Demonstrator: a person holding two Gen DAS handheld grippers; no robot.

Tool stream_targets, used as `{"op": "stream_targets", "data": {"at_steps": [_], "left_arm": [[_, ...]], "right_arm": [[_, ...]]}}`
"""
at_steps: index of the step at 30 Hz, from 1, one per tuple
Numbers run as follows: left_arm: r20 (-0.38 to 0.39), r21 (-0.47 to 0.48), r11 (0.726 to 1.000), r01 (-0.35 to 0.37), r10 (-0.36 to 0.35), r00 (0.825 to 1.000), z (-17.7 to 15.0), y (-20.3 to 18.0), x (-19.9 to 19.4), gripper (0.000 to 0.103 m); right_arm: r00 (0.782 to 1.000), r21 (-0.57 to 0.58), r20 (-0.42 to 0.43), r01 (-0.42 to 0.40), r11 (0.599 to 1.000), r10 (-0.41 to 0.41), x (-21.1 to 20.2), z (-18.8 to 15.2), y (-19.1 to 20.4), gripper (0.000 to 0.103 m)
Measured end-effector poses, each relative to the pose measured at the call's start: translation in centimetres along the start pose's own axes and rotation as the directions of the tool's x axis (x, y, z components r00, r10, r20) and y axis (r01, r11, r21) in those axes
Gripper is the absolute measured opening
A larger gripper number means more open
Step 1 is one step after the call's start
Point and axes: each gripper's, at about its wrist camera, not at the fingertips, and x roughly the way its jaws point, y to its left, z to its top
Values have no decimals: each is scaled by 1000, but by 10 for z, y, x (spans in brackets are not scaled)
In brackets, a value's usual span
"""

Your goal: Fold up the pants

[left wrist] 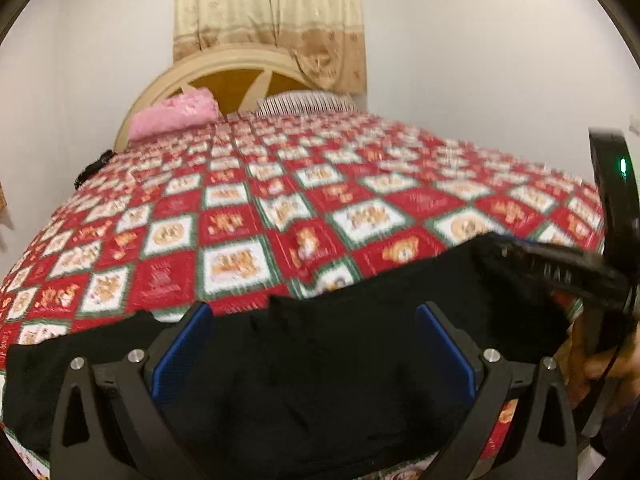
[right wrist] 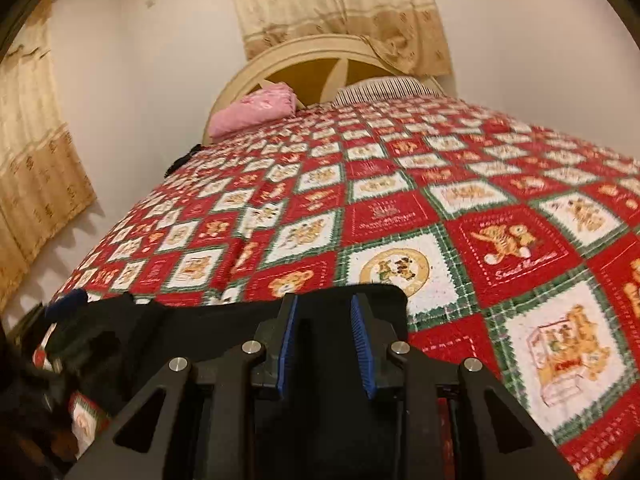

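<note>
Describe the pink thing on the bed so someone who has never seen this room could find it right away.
Start at the bed's arched cream headboard under the curtain. At its foot, on the left side, lies a soft folded pink blanket, next to a striped pillow. It is the only plain pink thing; the bedspread is red and white squares.

Black pants (left wrist: 320, 360), matt soft cloth, lower frame; bedspread (right wrist: 440, 220), printed woven cloth, centre; gripper fingers (left wrist: 448, 344), matt black plastic with ribbed blue pads and bright metal pins; curtain (left wrist: 268, 8), faintly glossy fabric, top.
</note>
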Motion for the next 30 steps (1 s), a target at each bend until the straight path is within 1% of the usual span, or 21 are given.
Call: {"op": "stream_targets", "data": {"at_steps": [3, 5, 6, 7, 9, 11, 13, 15, 17, 18, 19, 22, 25, 27, 30], "left_arm": [[-76, -13, 999, -32, 31, 997, -12, 2, 18, 103], [-150, -31, 997, -78, 72, 986, -21, 9, 30, 103], [-179, -44, 995, -90, 81, 981, -26, 12, 33, 103], [-191, -59, 994, -91, 78, 978, -29, 15, 35, 103], [-198, -92, 993, -79, 59, 978, -32, 20, 34, 103], [-201, -94, 993, -79, 59, 978, -34, 22, 32, 103], [-198, -84, 993, -84, 66, 978, -35, 21, 32, 103], [-195, -86, 993, -82, 63, 979, -36, 21, 31, 103], [-195, -91, 993, -80, 61, 979, -37, 22, 32, 103], [-195, -93, 992, -80, 61, 979, -37, 22, 32, 103], [-195, -94, 992, -80, 61, 979, -37, 22, 33, 103], [-194, -93, 992, -81, 61, 979, -38, 24, 34, 103], [-193, -92, 992, -84, 65, 979, -39, 24, 34, 103], [-193, -94, 992, -87, 67, 979, -40, 24, 33, 103], [-193, -97, 992, -86, 66, 979, -42, 26, 30, 103]], "right_arm": [[1000, 33, -14, 12, 999, -11, 10, -2, -5, 29], [1000, 37, -8, 20, 999, -20, 12, -3, -6, 29], [1000, 42, -5, 20, 999, -20, 13, -3, -7, 29], [1000, 51, -2, 17, 999, -17, 14, -2, -8, 29], [1000, 77, 0, 4, 997, -4, 14, -1, -11, 29], [999, 93, 35, -23, 995, 20, 3, 1, -10, 29], [995, 61, 97, -43, 997, 37, -20, -1, -2, 29], [992, -6, 123, -36, 999, 36, -37, -5, 8, 29], [994, -55, 107, -9, 998, 15, -47, -14, 14, 29], [996, -64, 86, -4, 998, 10, -48, -20, 15, 29], [999, -64, 54, -5, 998, 9, -48, -28, 13, 29], [1000, -61, 3, 16, 998, -16, -45, -49, 6, 29], [999, -66, 32, 9, 998, -6, -47, -59, 1, 29], [999, -82, 25, 26, 996, -24, -43, -59, 3, 29], [998, -108, 43, 56, 993, -52, -42, -64, 9, 29]]}}
